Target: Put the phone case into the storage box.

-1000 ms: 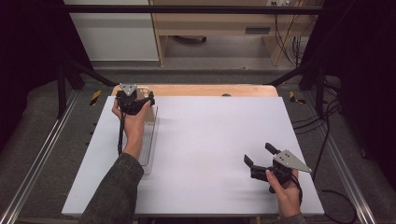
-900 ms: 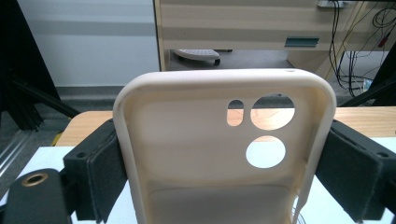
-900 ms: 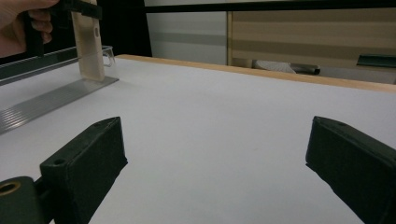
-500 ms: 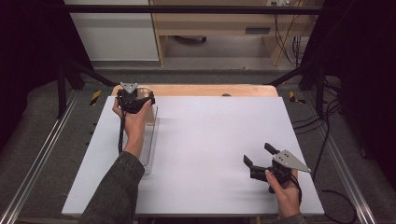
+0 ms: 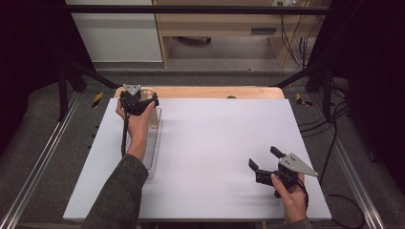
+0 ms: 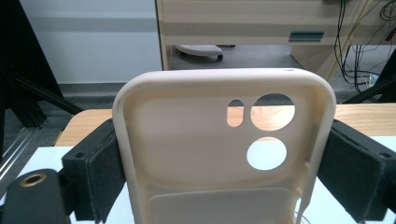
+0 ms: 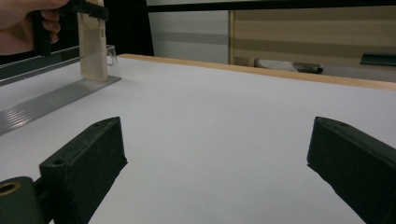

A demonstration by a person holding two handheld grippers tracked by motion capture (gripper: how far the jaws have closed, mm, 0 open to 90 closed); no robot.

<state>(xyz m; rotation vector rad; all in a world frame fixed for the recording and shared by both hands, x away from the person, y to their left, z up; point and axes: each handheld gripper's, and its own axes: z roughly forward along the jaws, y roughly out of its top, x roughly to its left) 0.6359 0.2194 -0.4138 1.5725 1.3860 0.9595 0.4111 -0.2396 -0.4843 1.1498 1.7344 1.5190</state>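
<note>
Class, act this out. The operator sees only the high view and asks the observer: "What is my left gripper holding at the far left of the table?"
Observer: The left gripper holds a cream phone case, clamped by its two long edges between the jaws.
Operator: Which side of the case faces that gripper's camera?
Observer: The hollow inside, with three camera cut-outs near the upper end.
Operator: Is anything in my right gripper?
Observer: No. The jaws of the right gripper stand wide apart, with just the white table between them.
</note>
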